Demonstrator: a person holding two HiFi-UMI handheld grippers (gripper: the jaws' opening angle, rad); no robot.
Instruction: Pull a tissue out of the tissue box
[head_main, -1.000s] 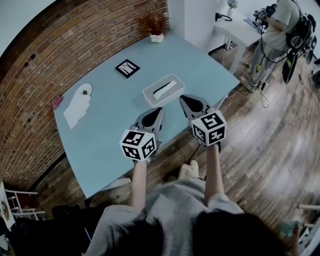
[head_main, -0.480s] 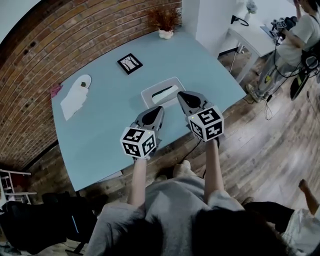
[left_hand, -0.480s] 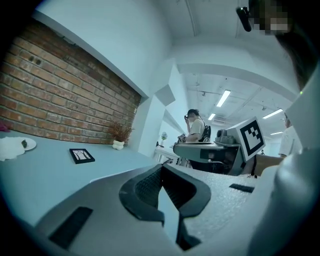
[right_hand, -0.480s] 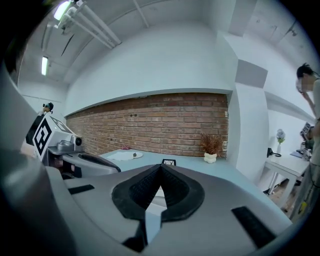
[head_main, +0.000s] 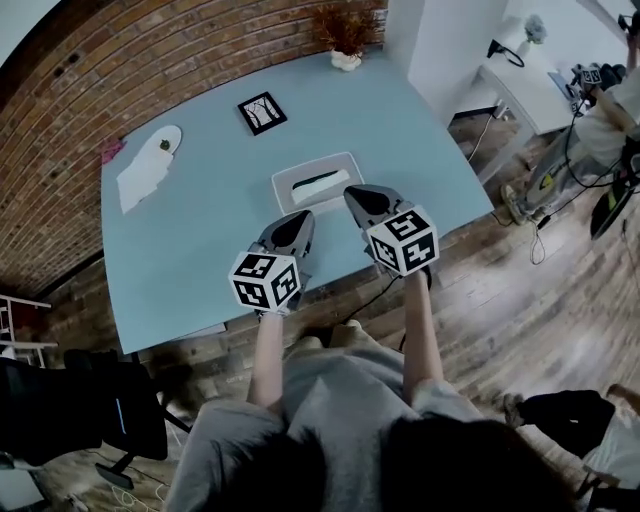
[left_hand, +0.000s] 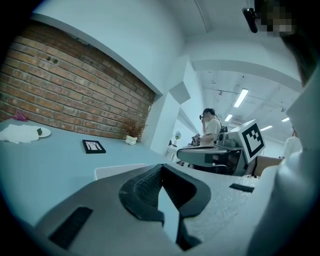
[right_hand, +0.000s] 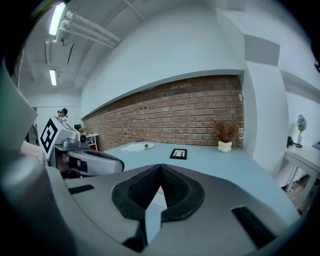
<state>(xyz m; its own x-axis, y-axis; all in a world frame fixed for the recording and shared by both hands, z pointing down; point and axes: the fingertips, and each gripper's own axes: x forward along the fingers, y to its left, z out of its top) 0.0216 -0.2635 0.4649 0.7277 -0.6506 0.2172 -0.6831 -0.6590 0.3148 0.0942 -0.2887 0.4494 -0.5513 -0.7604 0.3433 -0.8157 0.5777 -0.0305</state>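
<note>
Head view is showing the grey left gripper (head_main: 299, 217) and right gripper (head_main: 353, 193) hovering closed and empty beside the white rectangular tissue box (head_main: 340, 167), nothing pulled out yet

This looks like an office-style lab or studio: a long red-brick wall (head_main: 60, 170), a pale blue rectangular tabletop (head_main: 200, 240), a dark wood-plank floor (head_main: 520, 300), ceiling strip lights (left_hand: 241, 97), and a white side desk (head_main: 535, 100) near a person wearing cabled equipment (head_main: 608, 125).
</note>
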